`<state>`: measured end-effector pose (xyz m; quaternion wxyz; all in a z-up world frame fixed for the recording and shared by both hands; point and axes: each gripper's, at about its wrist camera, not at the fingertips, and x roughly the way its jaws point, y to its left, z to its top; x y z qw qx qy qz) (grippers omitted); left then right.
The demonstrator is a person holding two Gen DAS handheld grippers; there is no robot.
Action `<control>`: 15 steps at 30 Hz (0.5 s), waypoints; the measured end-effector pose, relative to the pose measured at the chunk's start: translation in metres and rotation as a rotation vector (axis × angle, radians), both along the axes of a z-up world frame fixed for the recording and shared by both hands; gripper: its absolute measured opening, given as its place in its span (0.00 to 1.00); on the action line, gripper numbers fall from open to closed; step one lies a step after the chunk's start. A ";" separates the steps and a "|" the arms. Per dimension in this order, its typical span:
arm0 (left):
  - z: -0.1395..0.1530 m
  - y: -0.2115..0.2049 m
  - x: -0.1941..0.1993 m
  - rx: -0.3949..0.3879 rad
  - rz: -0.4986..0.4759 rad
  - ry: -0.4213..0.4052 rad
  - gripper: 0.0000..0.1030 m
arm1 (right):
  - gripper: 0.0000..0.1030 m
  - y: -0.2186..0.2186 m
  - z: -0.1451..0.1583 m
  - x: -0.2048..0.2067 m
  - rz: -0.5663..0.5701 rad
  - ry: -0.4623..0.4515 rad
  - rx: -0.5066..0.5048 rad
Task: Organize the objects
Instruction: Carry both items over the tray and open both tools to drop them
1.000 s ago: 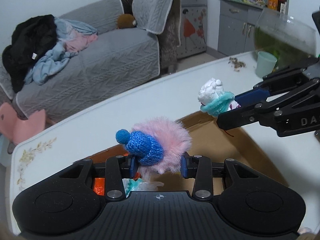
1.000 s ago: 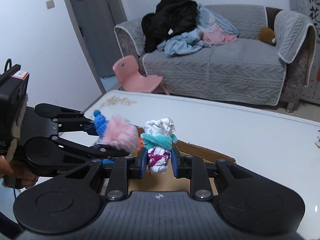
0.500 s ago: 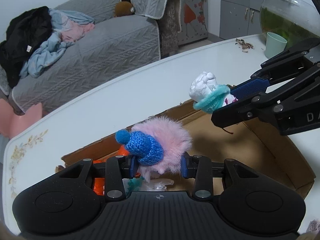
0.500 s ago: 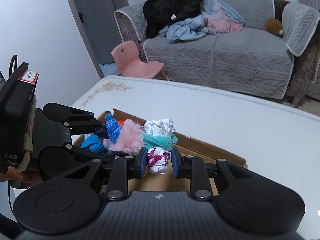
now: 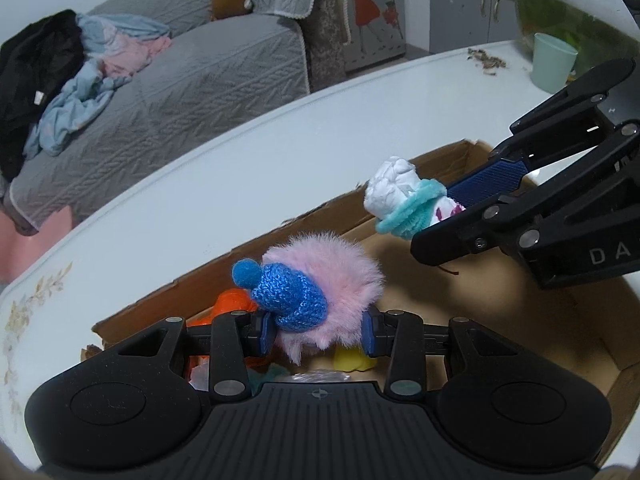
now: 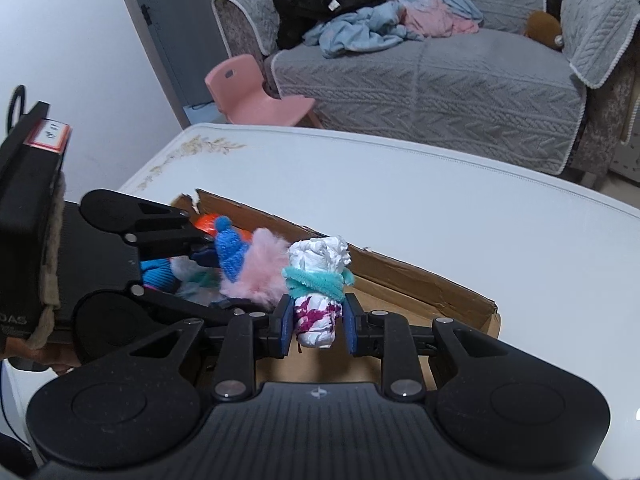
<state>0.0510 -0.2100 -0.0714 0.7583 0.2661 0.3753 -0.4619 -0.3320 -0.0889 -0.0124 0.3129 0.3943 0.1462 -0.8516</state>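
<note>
My left gripper (image 5: 318, 334) is shut on a pink fluffy toy with a blue knitted hat (image 5: 320, 280) and holds it over the left part of an open cardboard box (image 5: 600, 344). My right gripper (image 6: 316, 326) is shut on a white paper bundle tied with a teal pipe cleaner (image 6: 318, 280) and holds it over the box (image 6: 420, 276). The pink toy also shows in the right wrist view (image 6: 256, 276), just left of the bundle. The bundle shows in the left wrist view (image 5: 404, 202). An orange toy (image 5: 230, 304) and a yellow piece (image 5: 352, 360) lie in the box.
The box stands on a white table (image 5: 240, 200). A mint cup (image 5: 554, 62) and a glass fish bowl (image 5: 572, 8) stand at the table's far right. A grey sofa with clothes (image 6: 420, 52) and a pink chair (image 6: 256, 100) are beyond the table.
Both grippers have lowered toward the box with their toys held. The box interior and its contents have come more into view.
</note>
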 end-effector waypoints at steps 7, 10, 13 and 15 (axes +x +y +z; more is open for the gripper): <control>-0.008 0.000 0.008 0.023 0.001 -0.005 0.45 | 0.22 -0.008 -0.015 -0.013 0.007 -0.025 0.024; -0.008 -0.001 0.007 0.024 -0.009 -0.008 0.47 | 0.22 -0.015 -0.018 -0.018 0.015 -0.022 0.036; -0.009 -0.002 0.007 0.027 -0.020 -0.011 0.48 | 0.22 -0.022 -0.021 -0.022 0.014 -0.010 0.051; -0.009 -0.003 0.008 0.029 -0.024 -0.015 0.50 | 0.23 -0.025 -0.023 -0.024 0.019 -0.011 0.050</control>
